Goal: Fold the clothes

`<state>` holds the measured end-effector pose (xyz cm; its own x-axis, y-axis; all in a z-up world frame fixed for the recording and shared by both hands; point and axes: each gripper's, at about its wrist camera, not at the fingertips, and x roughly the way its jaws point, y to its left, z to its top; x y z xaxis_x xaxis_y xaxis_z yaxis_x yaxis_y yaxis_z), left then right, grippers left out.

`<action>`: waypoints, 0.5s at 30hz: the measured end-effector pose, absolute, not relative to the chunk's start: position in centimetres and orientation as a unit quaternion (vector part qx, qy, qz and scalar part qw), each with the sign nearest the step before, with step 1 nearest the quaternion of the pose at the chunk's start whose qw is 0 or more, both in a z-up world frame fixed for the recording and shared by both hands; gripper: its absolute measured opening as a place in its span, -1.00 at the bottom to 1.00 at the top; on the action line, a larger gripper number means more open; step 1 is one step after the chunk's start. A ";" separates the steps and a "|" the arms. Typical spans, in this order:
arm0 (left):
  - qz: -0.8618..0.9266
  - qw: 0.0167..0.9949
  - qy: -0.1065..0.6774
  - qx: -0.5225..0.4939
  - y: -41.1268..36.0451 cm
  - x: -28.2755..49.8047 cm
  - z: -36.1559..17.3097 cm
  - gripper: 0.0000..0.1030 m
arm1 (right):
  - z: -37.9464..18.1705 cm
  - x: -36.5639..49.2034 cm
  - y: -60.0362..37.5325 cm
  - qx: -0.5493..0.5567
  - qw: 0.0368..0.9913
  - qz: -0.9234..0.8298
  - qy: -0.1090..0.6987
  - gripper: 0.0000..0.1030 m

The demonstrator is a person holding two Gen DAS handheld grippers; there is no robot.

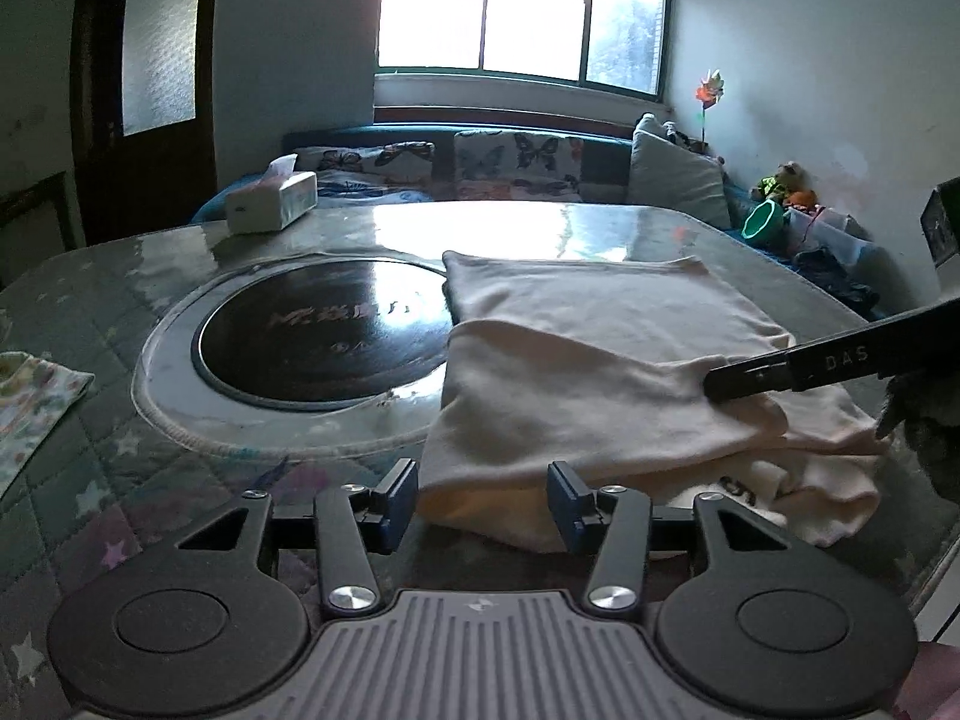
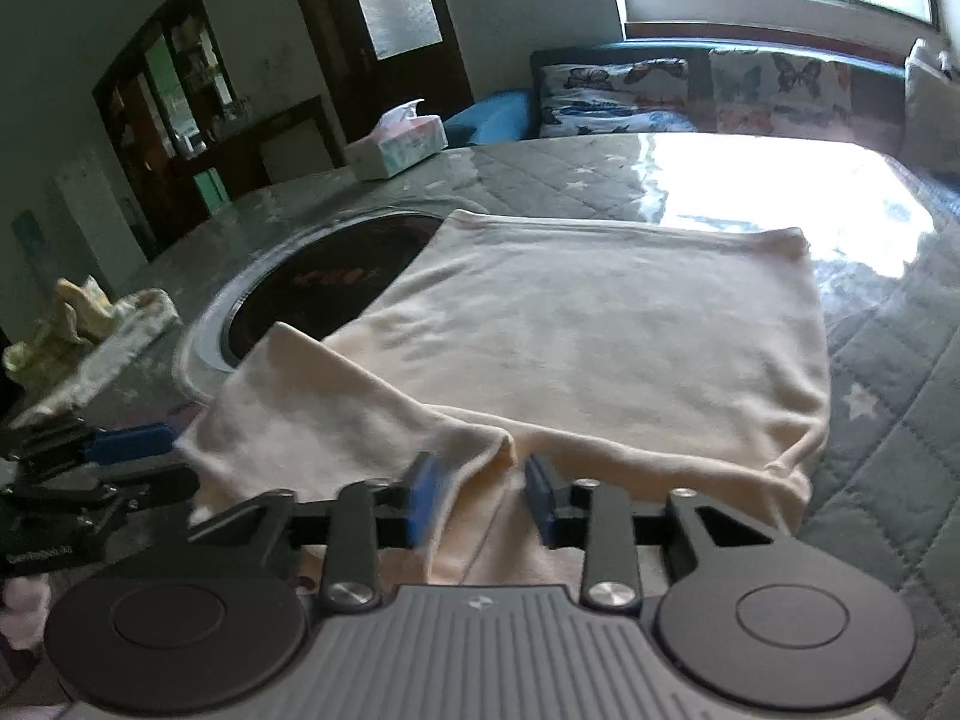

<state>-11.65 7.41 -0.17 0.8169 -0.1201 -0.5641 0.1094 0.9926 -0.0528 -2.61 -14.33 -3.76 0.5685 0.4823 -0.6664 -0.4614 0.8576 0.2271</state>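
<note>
A cream garment [image 1: 600, 324] lies half folded on the table, and its left part overlaps a round black inset [image 1: 324, 336]. In the left wrist view my left gripper [image 1: 483, 501] stands open at the garment's near left corner, with the cloth edge lying between the fingers untouched. My right gripper [image 2: 480, 495] is shut on a bunched fold of the garment [image 2: 600, 330] at its near edge. From the left wrist view the right gripper [image 1: 726, 384] reaches in from the right, and a flap of cloth rises to its tips. The left gripper [image 2: 135, 462] shows at the left edge of the right wrist view.
A tissue box [image 1: 273, 201] stands at the table's far left. A patterned cloth [image 1: 30, 402] lies at the left edge. The table [image 1: 150, 468] has a quilted cover under a glossy sheet. A sofa with butterfly cushions [image 1: 516, 162] runs behind it, below the window.
</note>
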 end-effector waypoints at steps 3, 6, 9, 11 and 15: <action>-0.058 0.952 0.299 -0.009 7.5 -11.6 -0.5 0.01 | -3.8 -2.4 -14.4 0.016 0.887 0.262 0.381 -0.51; -0.056 0.952 0.301 -0.009 7.5 -11.7 -0.6 0.01 | -4.0 -2.4 -14.3 0.014 0.887 0.261 0.381 -0.50; -0.055 0.952 0.302 -0.007 7.6 -11.7 -0.7 0.03 | -3.9 -2.7 -14.0 0.001 0.887 0.269 0.377 -0.56; -0.053 0.952 0.302 -0.007 7.6 -11.7 -0.7 0.05 | -3.9 -2.8 -14.0 -0.002 0.887 0.270 0.374 -0.71; -0.049 0.951 0.305 -0.006 7.5 -11.6 -0.9 0.06 | -3.8 -3.0 -13.9 -0.008 0.889 0.273 0.367 -0.86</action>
<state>-11.59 7.52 -0.89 0.8092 -0.0958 -0.5797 0.0888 0.9952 -0.0405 -3.04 -13.91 -3.78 0.5810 0.4798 -0.6574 -0.4917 0.8506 0.1863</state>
